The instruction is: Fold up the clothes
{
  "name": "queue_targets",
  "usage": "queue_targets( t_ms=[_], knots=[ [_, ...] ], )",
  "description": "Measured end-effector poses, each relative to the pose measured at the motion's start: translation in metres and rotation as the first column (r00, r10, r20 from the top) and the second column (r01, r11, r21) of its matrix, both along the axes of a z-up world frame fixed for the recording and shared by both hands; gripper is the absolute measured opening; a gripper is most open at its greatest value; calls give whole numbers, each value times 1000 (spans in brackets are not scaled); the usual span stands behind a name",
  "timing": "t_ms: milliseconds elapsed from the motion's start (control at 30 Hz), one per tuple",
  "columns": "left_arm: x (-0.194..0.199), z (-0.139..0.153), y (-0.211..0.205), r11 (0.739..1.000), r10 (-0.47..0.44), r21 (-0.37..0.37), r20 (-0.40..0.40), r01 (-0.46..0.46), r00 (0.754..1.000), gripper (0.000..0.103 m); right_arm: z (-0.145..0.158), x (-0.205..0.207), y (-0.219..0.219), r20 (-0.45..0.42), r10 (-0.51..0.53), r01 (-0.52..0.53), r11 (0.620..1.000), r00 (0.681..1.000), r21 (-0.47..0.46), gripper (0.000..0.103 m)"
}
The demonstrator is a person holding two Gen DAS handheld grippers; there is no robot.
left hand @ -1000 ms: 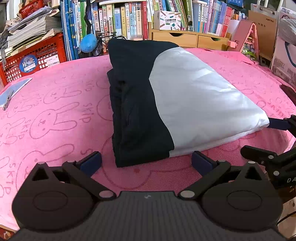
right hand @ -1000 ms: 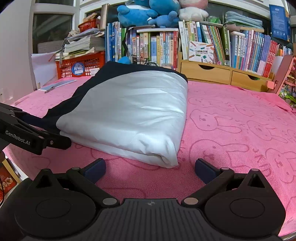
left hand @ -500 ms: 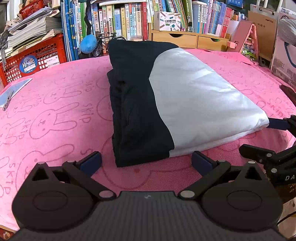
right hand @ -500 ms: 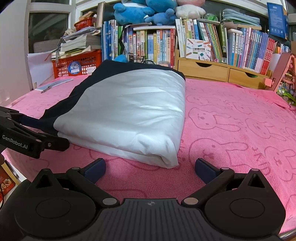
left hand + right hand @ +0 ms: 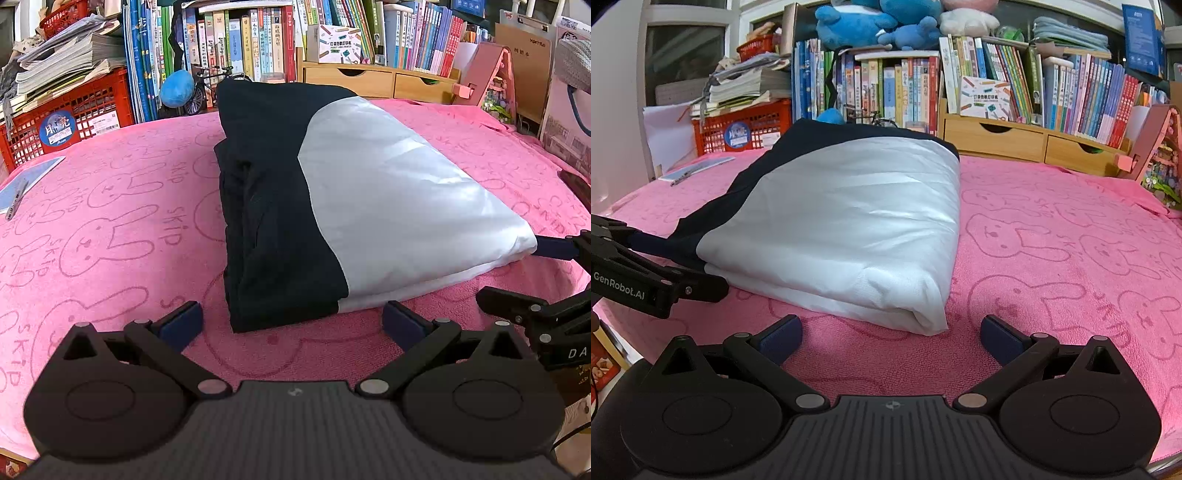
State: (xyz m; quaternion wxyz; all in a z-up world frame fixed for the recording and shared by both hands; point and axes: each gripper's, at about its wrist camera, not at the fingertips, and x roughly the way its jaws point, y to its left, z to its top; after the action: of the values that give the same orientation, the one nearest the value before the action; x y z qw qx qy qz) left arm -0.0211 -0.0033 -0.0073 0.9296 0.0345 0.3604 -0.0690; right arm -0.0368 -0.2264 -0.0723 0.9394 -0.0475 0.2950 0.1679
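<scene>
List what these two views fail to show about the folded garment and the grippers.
- Folded garment: its type, sleeves and inner layers are tucked inside the fold in both views.
- Garment's far edge: hidden behind its own bulk in the right wrist view.
- Right hand-held gripper: cut off by the left wrist view's right edge.
- Left hand-held gripper: cut off by the right wrist view's left edge.
- The person's hands: outside both views.

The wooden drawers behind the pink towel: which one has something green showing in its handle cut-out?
The right drawer, beside the pink house-shaped stand. Green shows in its cut-out; the left drawer shows only dark there.
</scene>
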Motion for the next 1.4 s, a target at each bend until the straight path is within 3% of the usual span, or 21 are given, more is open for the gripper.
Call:
queue_targets(
  t_ms=[500,1400],
  knots=[
    [0,1,-1,1000,6,3,-1,-6,1000,103,7,10,6,-93,-6,2,999,996,-40,103],
    [-1,0,-1,1000,17,6,2,-17,1000,103,7,10,5,-92,-4,0,999,996,-38,103]
  ],
)
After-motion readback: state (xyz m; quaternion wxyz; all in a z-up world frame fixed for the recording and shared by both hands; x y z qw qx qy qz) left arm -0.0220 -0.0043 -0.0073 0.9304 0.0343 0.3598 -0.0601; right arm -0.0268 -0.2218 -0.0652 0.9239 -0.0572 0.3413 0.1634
